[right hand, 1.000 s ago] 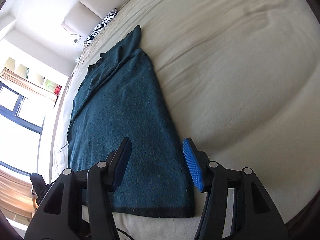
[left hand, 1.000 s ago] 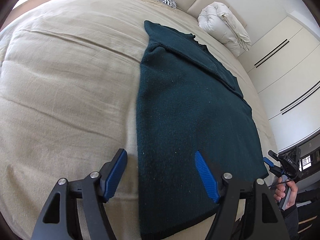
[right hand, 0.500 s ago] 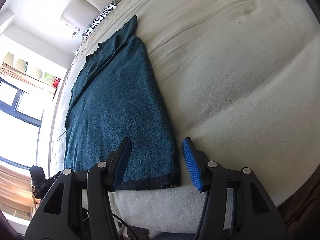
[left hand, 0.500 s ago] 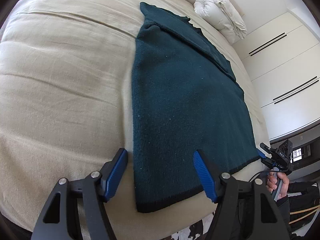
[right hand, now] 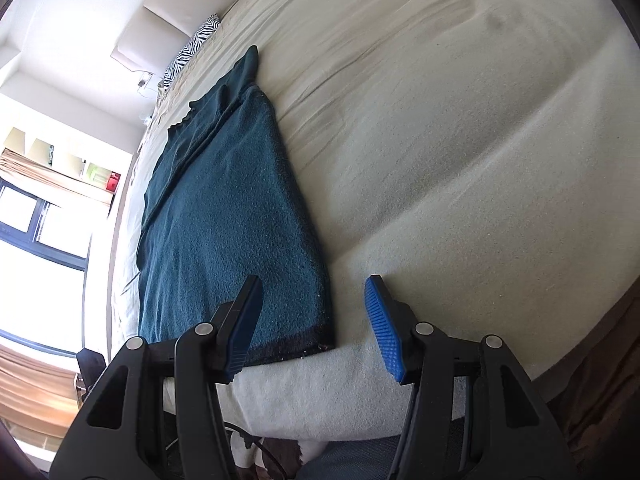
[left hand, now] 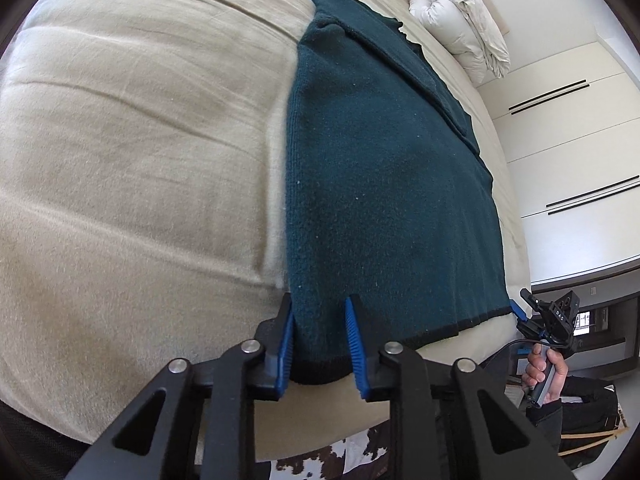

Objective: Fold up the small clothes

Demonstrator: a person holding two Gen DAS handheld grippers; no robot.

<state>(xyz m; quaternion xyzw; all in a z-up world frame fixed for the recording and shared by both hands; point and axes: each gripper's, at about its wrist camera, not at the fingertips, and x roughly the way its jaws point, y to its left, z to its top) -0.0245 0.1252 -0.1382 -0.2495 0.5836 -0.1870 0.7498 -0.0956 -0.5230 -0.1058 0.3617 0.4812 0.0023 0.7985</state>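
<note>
A dark teal knit garment [left hand: 380, 168] lies flat on the beige bed, its black hem toward me; it also shows in the right wrist view [right hand: 224, 232]. My left gripper [left hand: 320, 336] has its blue pads partly closed around the garment's near left hem corner, with cloth between them. My right gripper [right hand: 312, 320] is open at the near right hem corner, one pad over the cloth and one over bare sheet. The right gripper also shows in the left wrist view [left hand: 520, 312], at the hem's far corner.
The beige bed [left hand: 120, 160] spreads wide to the left of the garment, and to its right in the right wrist view [right hand: 460, 140]. A rolled white duvet [left hand: 460, 28] and a zebra pillow [right hand: 192, 44] lie by the headboard. White wardrobes [left hand: 572, 140] stand beside the bed.
Both grippers drew back toward the hem at the bed's near edge. The left gripper's jaws narrowed from wide open onto the hem corner. The right gripper stayed open.
</note>
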